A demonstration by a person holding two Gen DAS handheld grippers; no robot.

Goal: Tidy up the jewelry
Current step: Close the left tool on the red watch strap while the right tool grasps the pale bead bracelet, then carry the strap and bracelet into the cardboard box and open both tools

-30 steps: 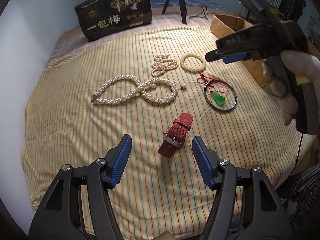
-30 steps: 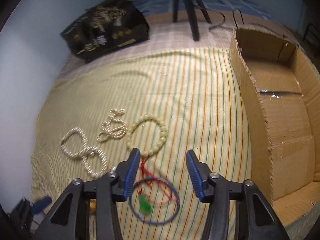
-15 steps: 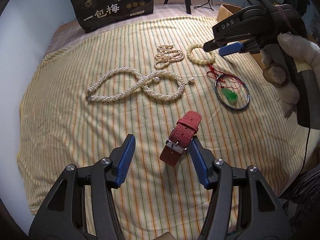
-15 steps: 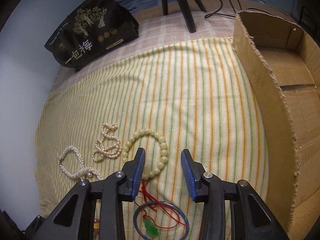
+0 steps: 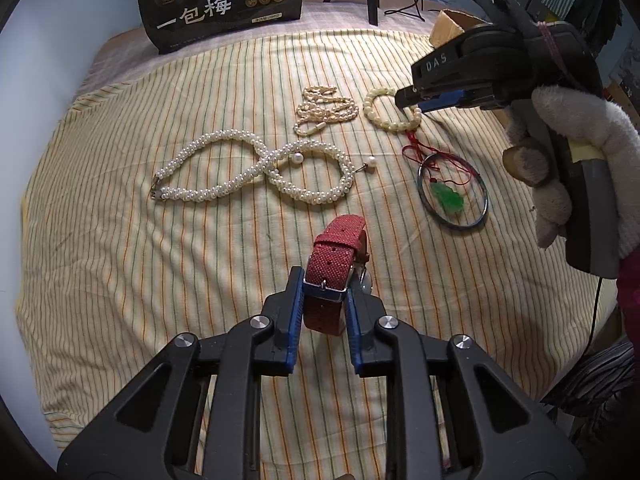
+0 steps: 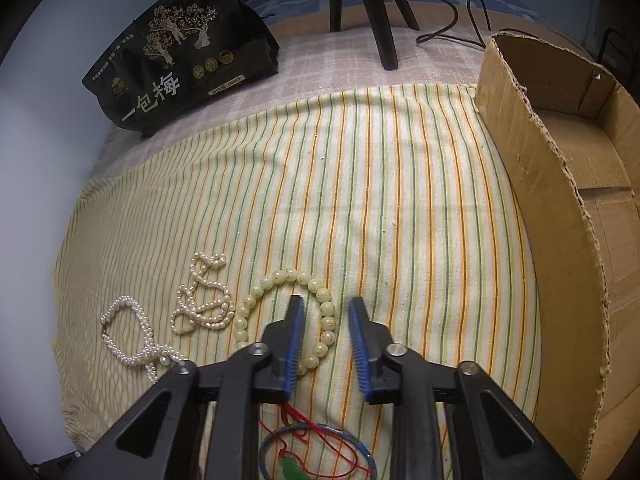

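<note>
Woven red watch strap (image 5: 335,256), rectangular

Red woven watch strap (image 5: 334,268), buckle up, clamped betw. left gripper (image 5: 323,296) pads; cream bead bracelet (image 6: 288,316) straddled by right gripper (image 6: 326,334)

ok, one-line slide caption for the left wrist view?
Left gripper clamps the red watch strap on striped cloth; right gripper poised at the bead bracelet.

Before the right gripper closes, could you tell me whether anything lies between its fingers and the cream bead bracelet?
Nothing visible does. The right gripper is open and straddles the near-right arc of the cream bead bracelet, with only striped cloth around it. The small pearl strand lies apart, left of the bracelet.
</note>
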